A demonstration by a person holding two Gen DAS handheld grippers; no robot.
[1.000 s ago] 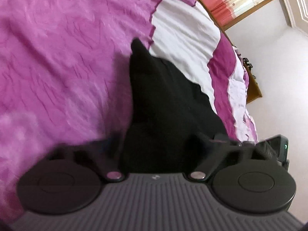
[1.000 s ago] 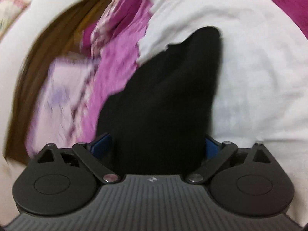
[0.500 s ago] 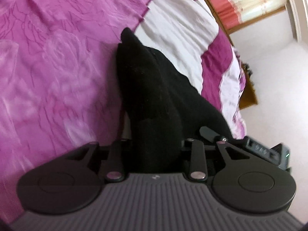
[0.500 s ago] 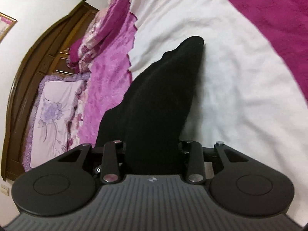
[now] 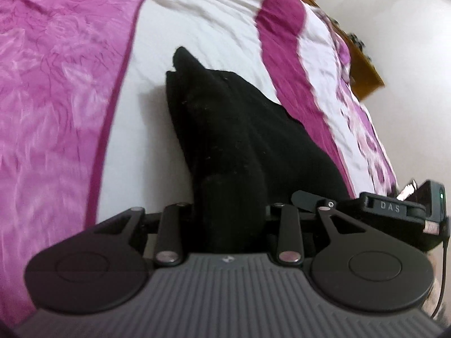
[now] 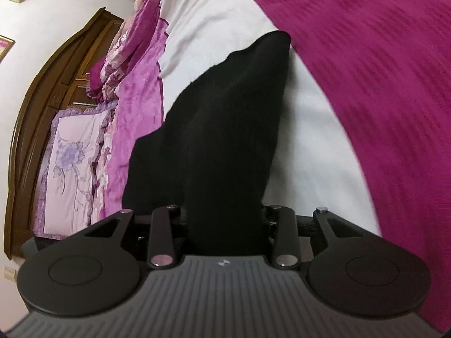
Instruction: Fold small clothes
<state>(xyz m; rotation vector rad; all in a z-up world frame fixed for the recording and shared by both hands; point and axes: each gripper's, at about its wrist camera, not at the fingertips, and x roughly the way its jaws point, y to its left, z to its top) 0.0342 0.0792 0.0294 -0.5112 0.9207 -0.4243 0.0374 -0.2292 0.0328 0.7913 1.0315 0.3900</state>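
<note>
In the left wrist view, the left gripper (image 5: 229, 219) is low over the bed (image 5: 197, 28) and looks along it, tilted so that the bed runs up and to the right. Its jaws are closed narrow on the near end of a black cloth (image 5: 225, 129). The fingertips are hidden in the fabric. The cloth goes away from the jaws over the white stripe (image 5: 146, 107) of the bedcover and ends in a point that rests on this stripe. On the left lies a pink part with a rose pattern (image 5: 50, 98), on the right a dark magenta stripe (image 5: 284, 42). At the right edge the right gripper (image 5: 394, 211) is seen from the side, near the same cloth; its body carries the letters "DAS" and a small green light.

In the right wrist view, the right gripper (image 6: 225, 222) is also low and tilted, and points along the white stripe (image 6: 310, 112). Its jaws are pressed narrow on the other near end of the cloth (image 6: 225, 129), and the fingers are covered by it. The cloth widens to the left and ends in a rounded tip at the border of the magenta cover (image 6: 380, 70). On the left there are a pillow with a flower print (image 6: 70, 163) and a dark wooden headboard (image 6: 50, 90). A small logo on the gripper body is too small to read.
</note>
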